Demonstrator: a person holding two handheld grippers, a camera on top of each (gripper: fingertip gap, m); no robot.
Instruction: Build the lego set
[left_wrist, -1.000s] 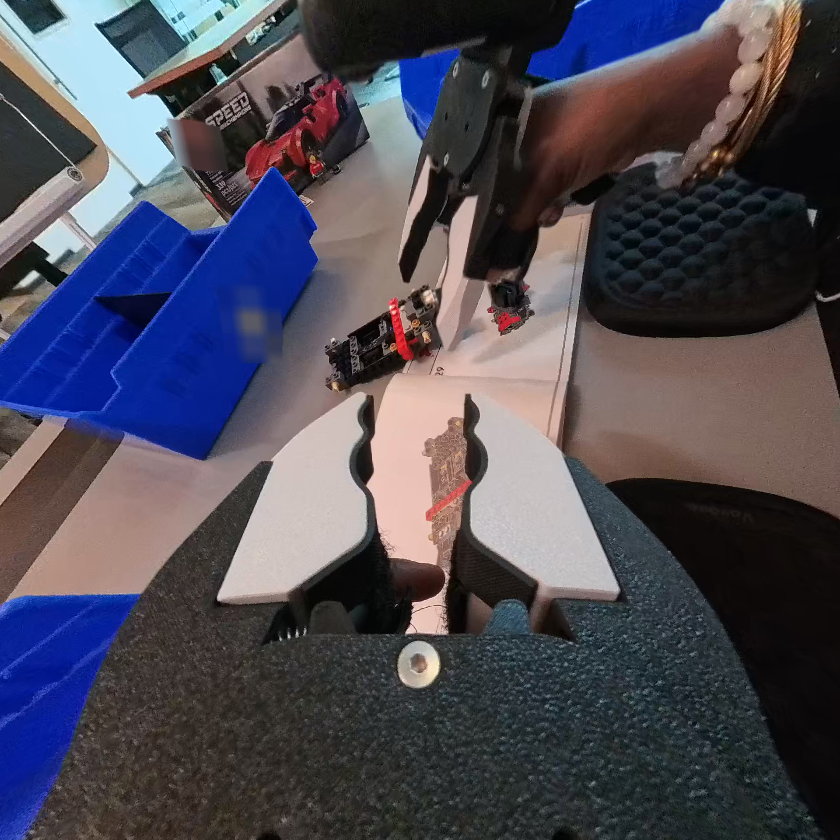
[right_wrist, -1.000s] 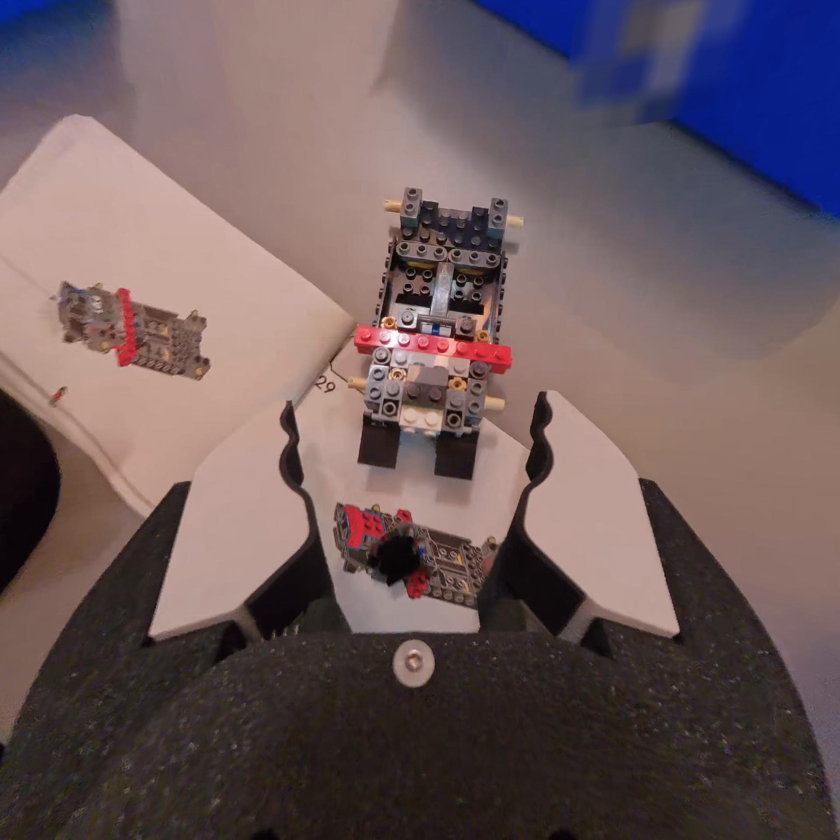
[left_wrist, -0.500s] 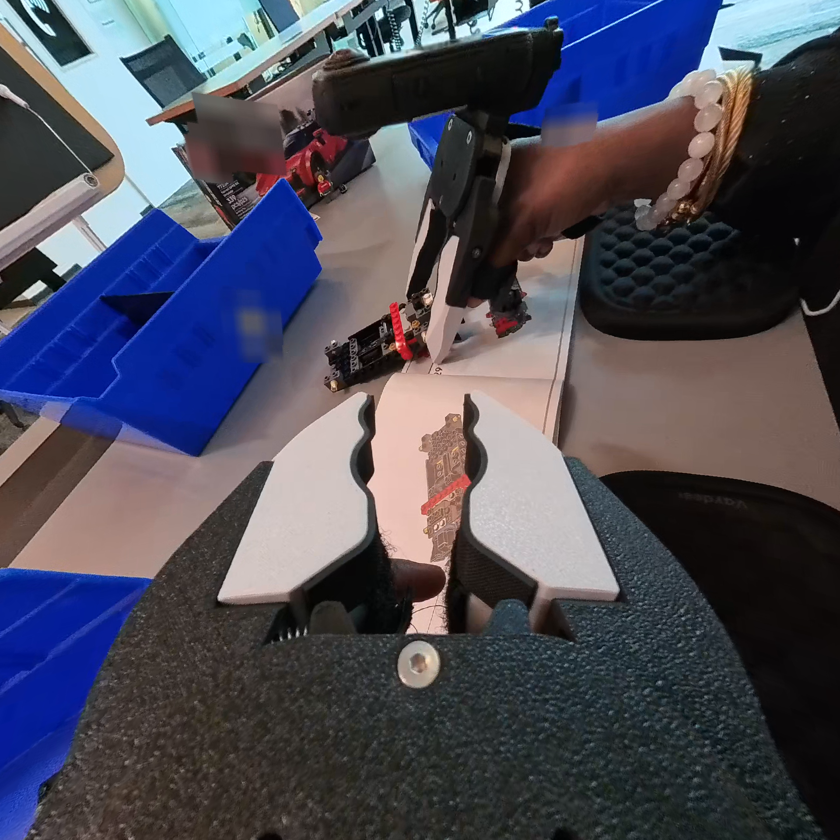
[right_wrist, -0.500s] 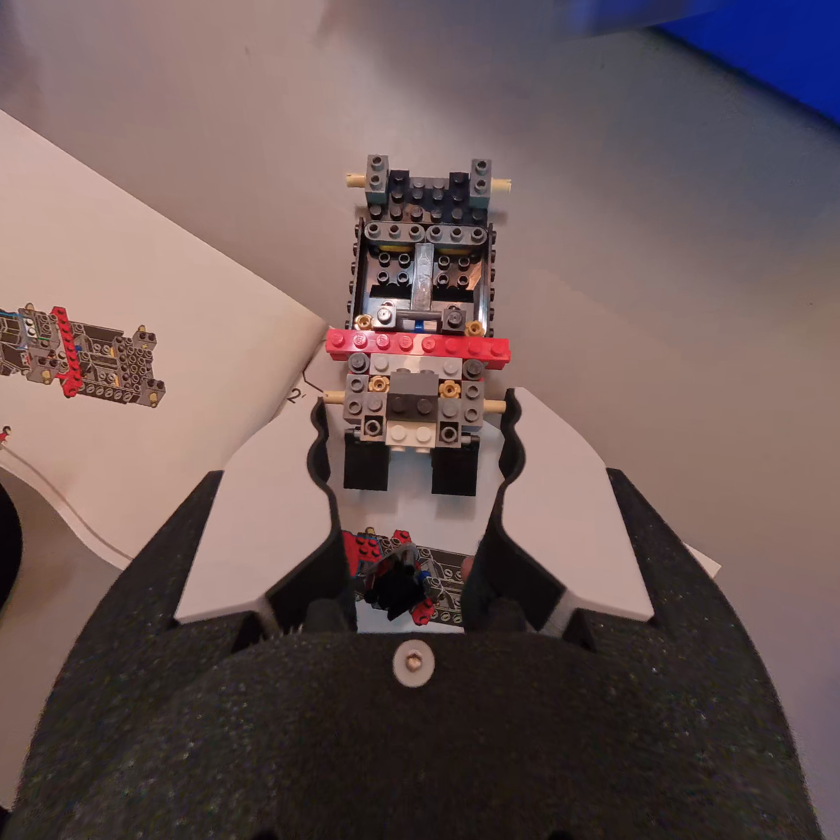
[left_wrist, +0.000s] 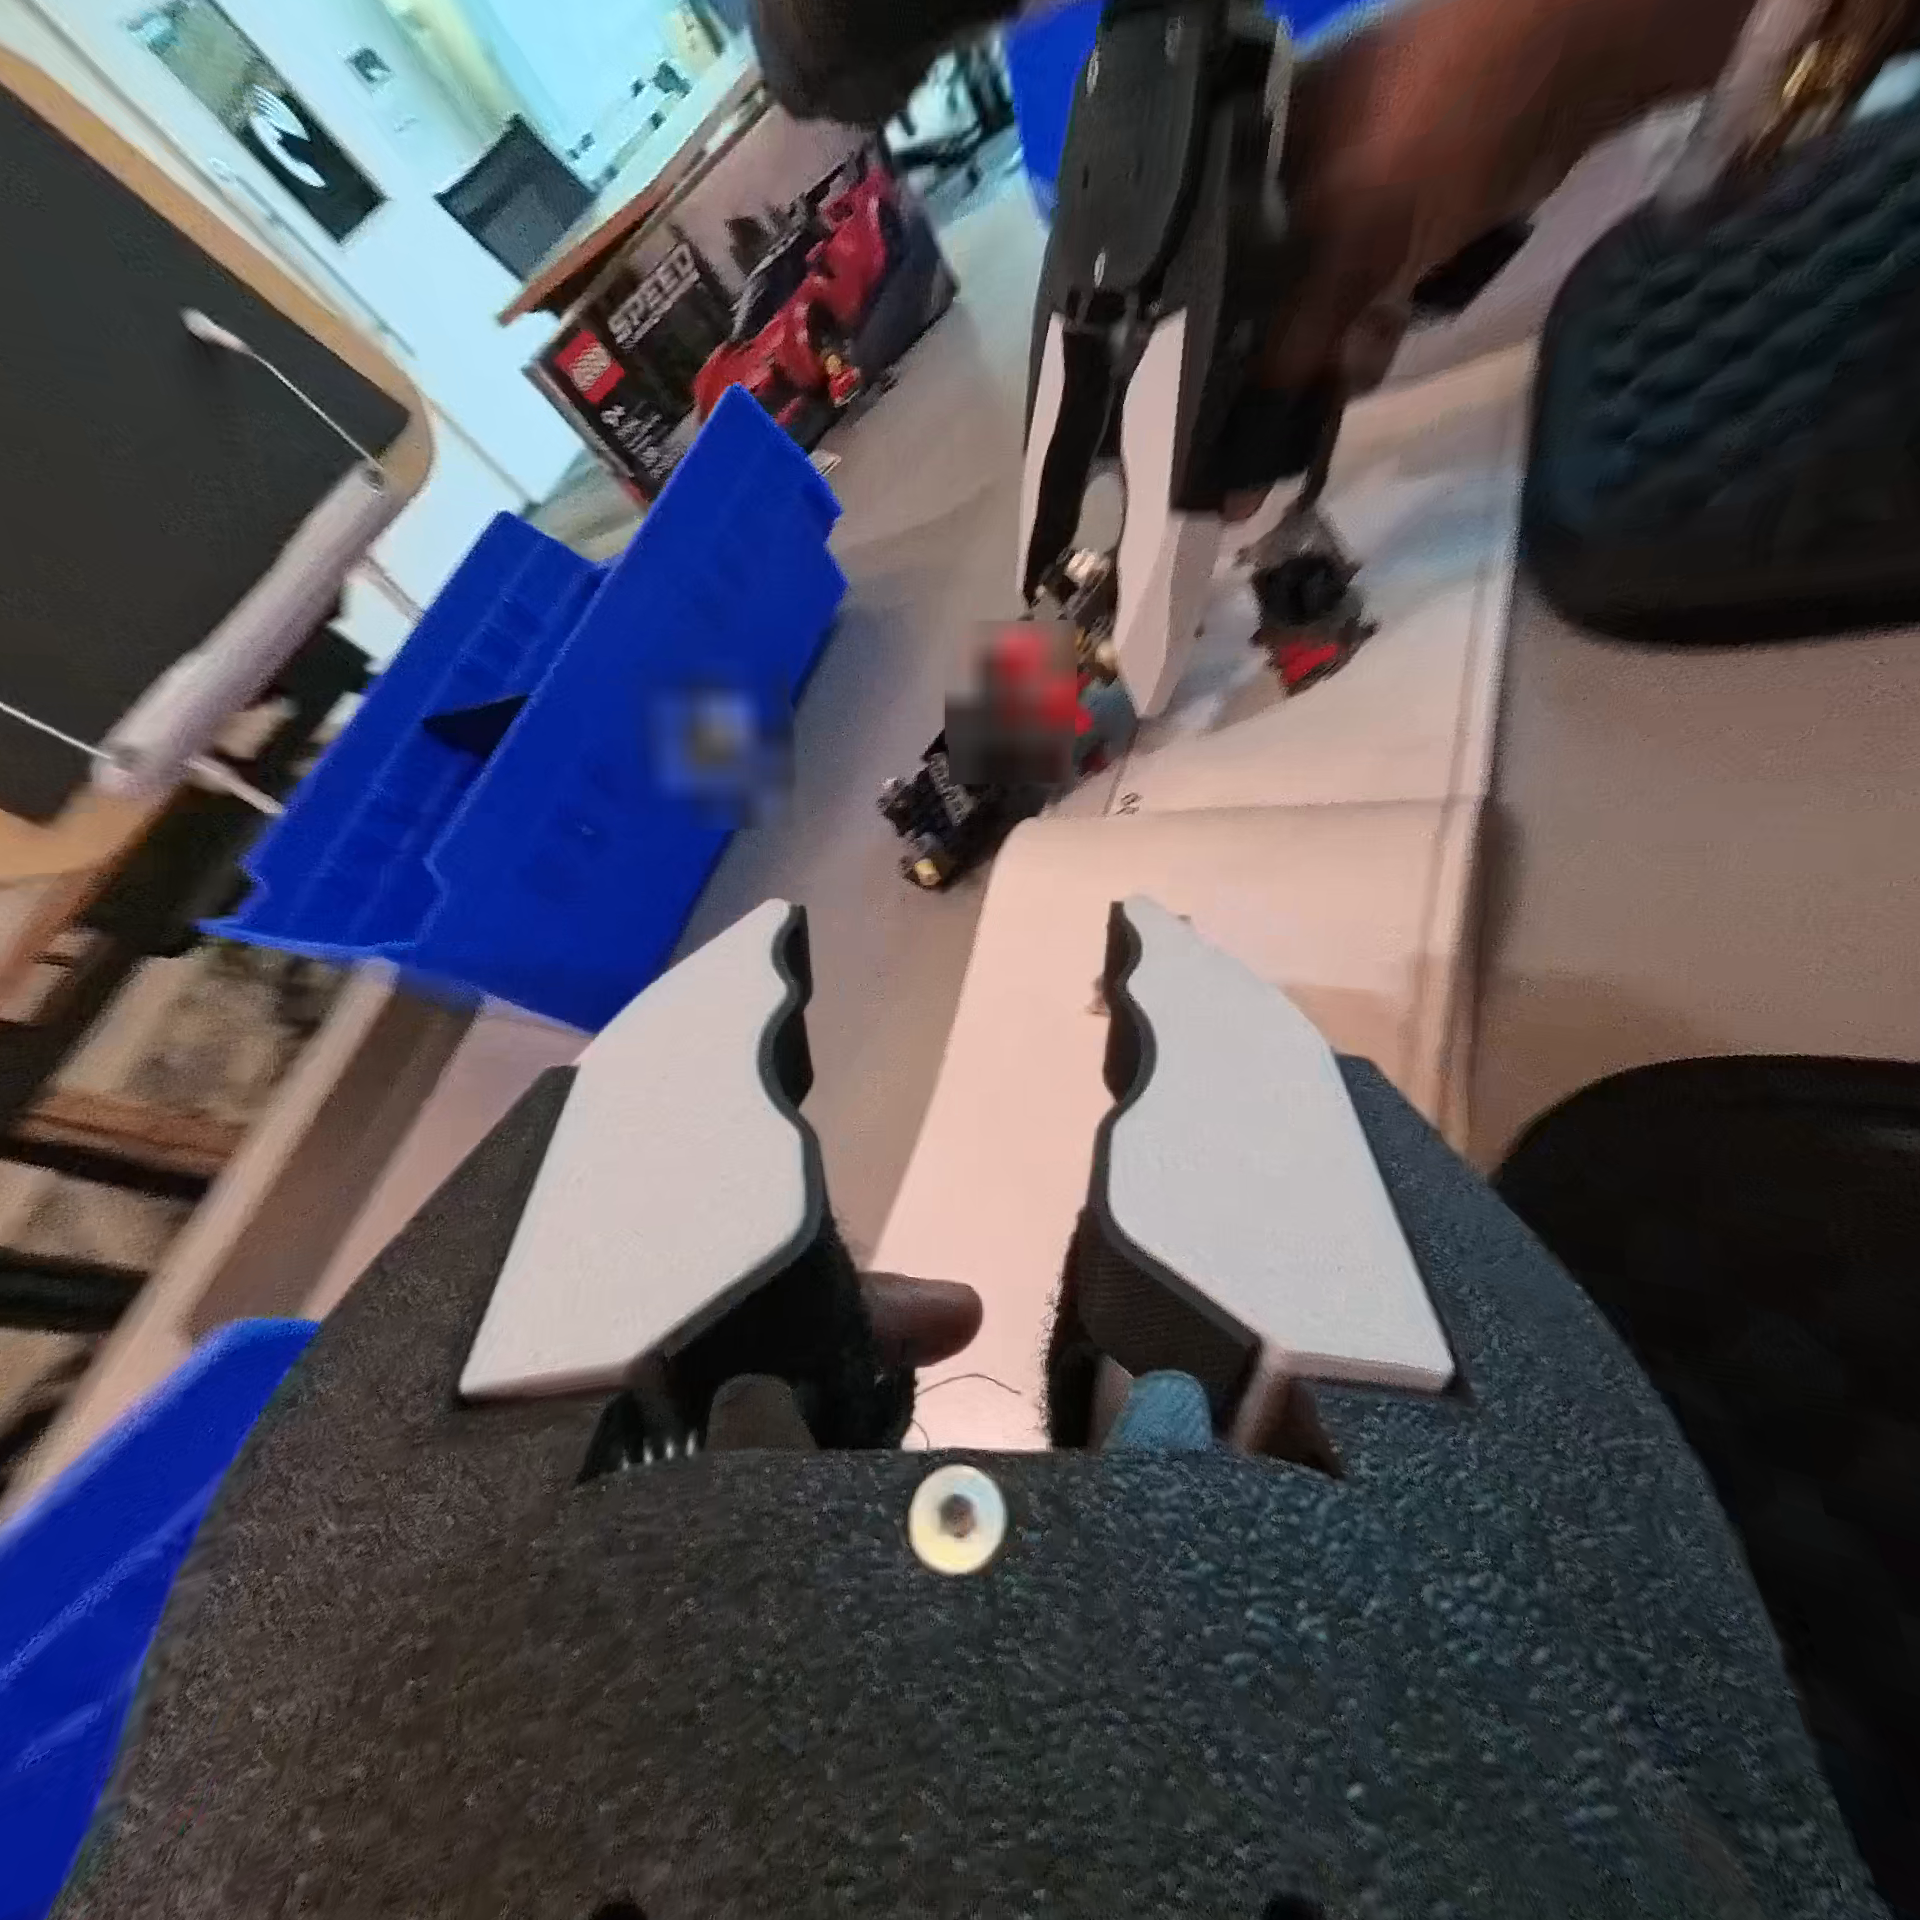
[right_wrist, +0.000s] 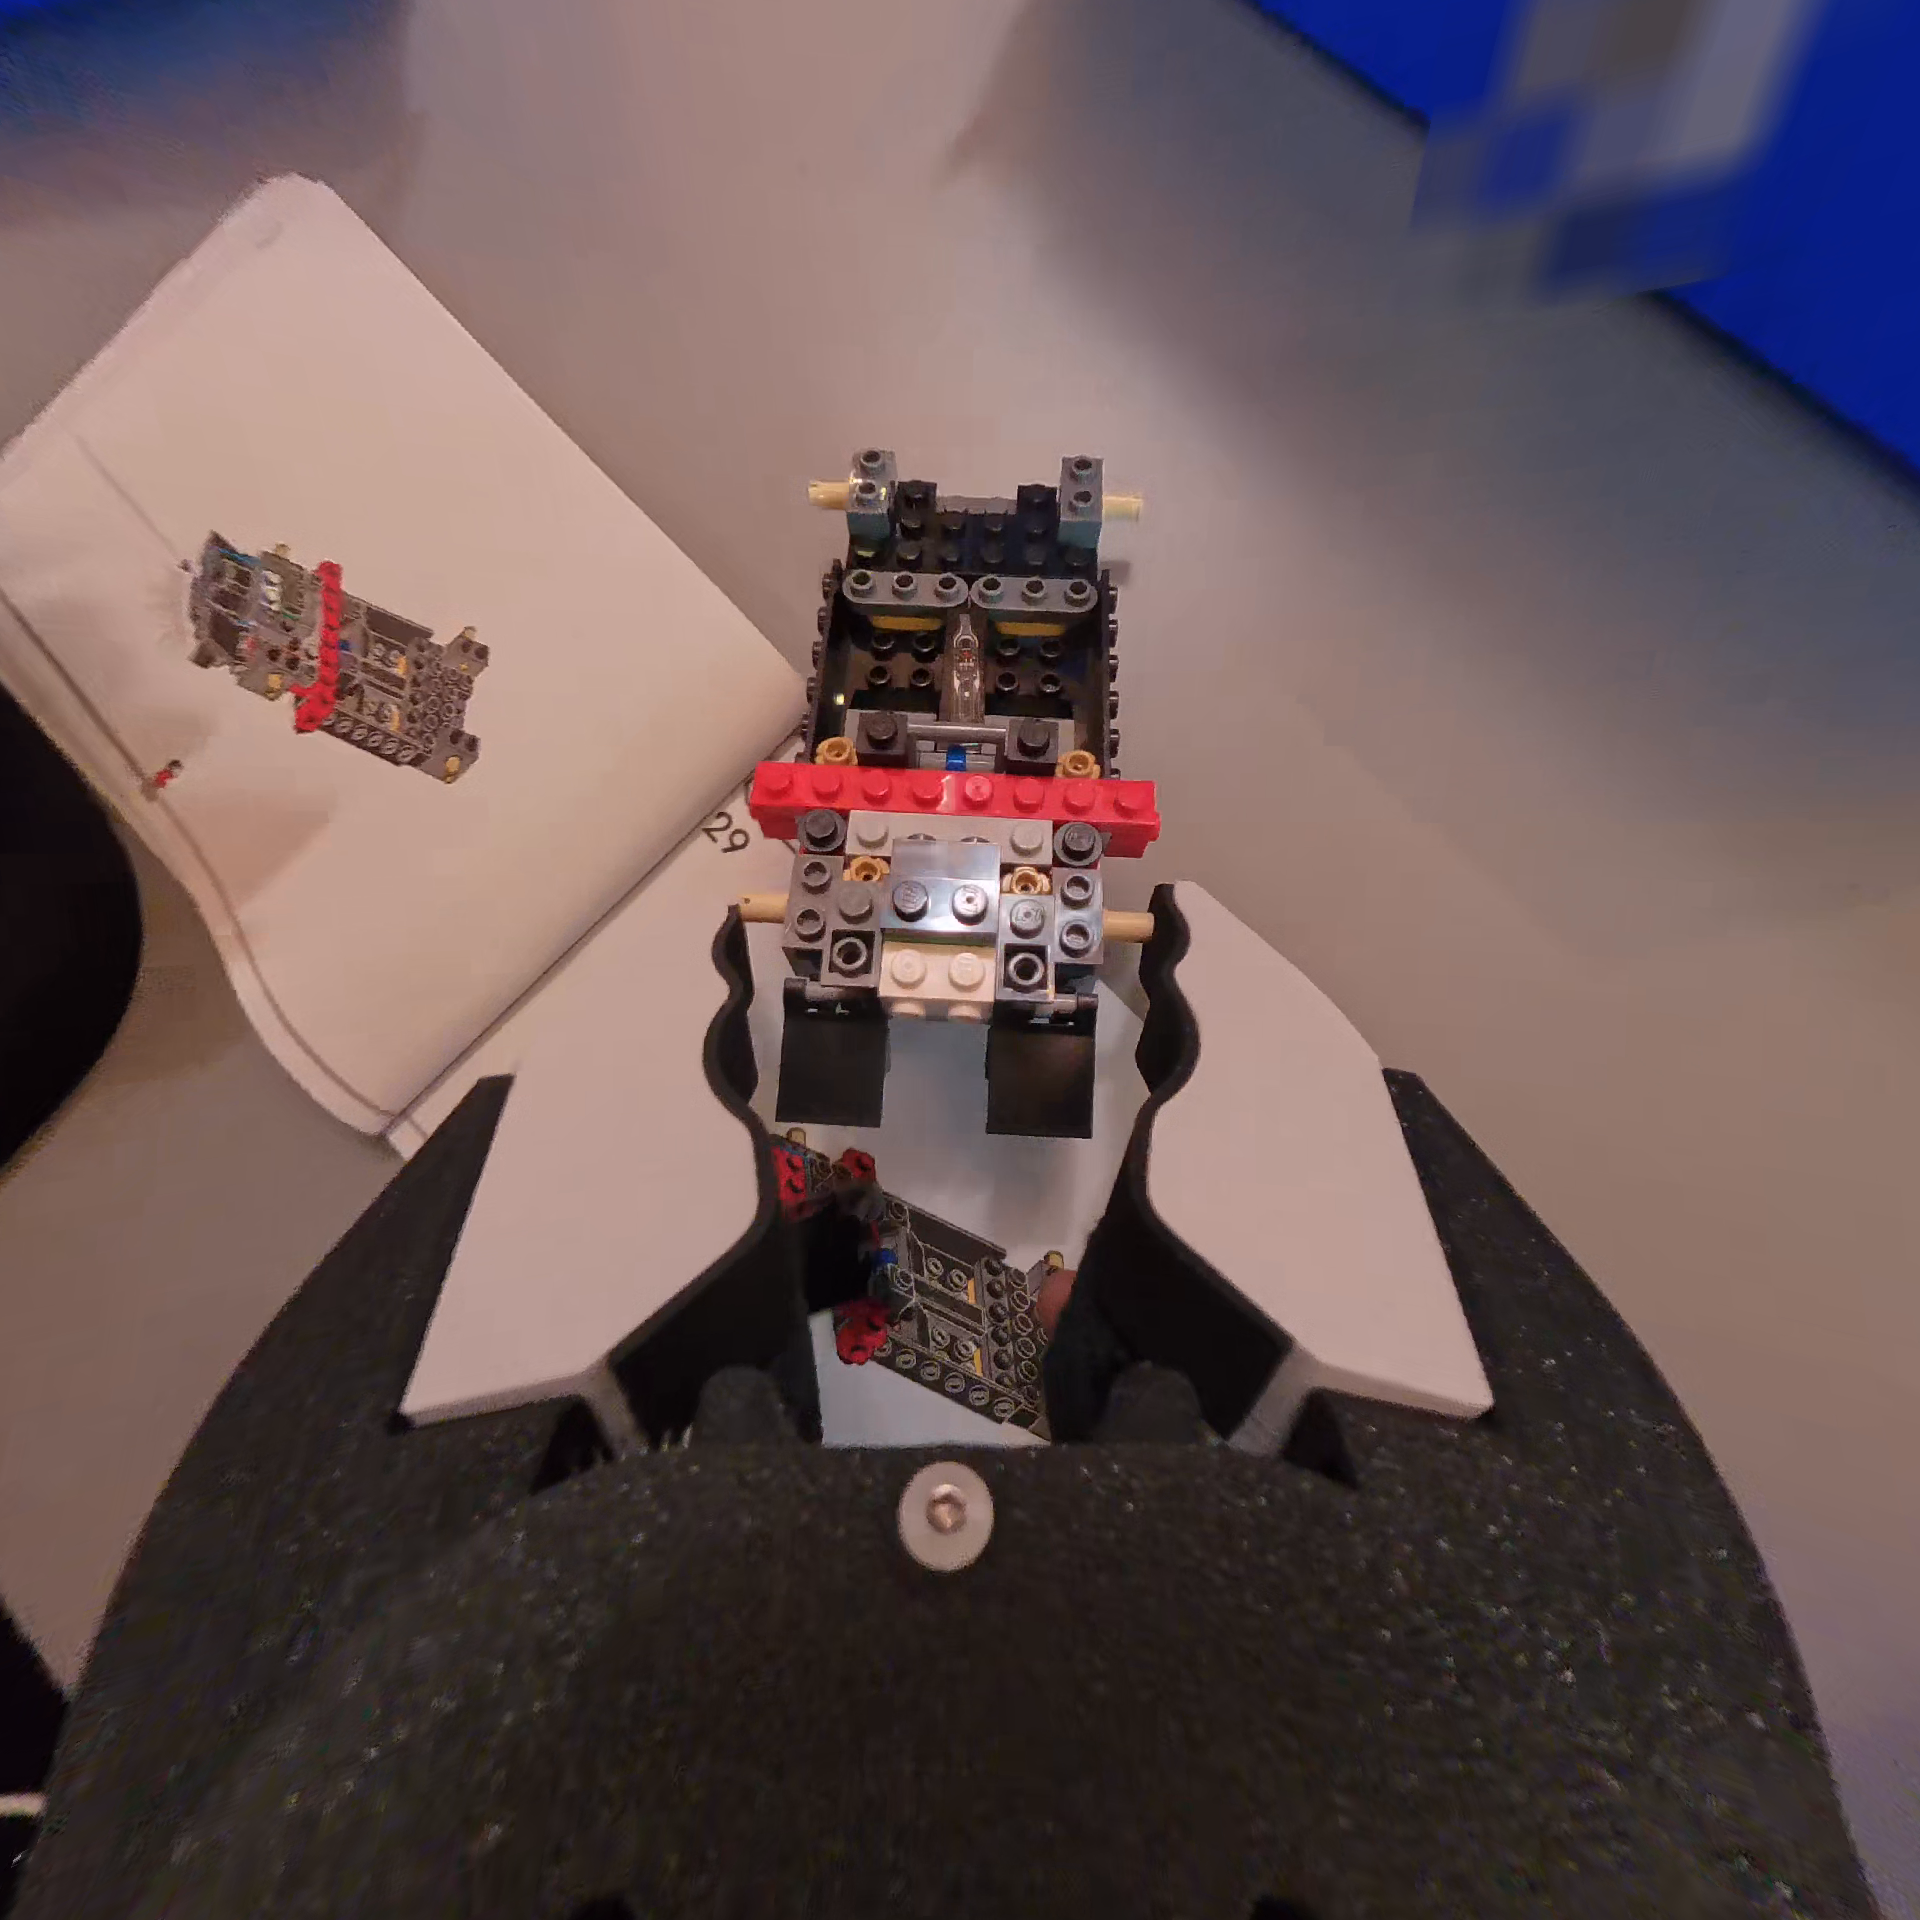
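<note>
Right gripper (right_wrist: 948, 935): your smooth white wavy-edged fingers gape around the studded chassis (right_wrist: 961, 748), gripping nothing
Left gripper (left_wrist: 954, 971): spread wide, empty, above the glossy booklet (left_wrist: 1226, 904) beside that chassis

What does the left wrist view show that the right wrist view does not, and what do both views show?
Only the left wrist view shows the set's box, the black honeycomb cushion and the open left tool. Only the right wrist view shows the chassis studs, the red plate and the printed build picture. Both show the lego car chassis, the instruction booklet, a blue bin and the open right tool.
</note>
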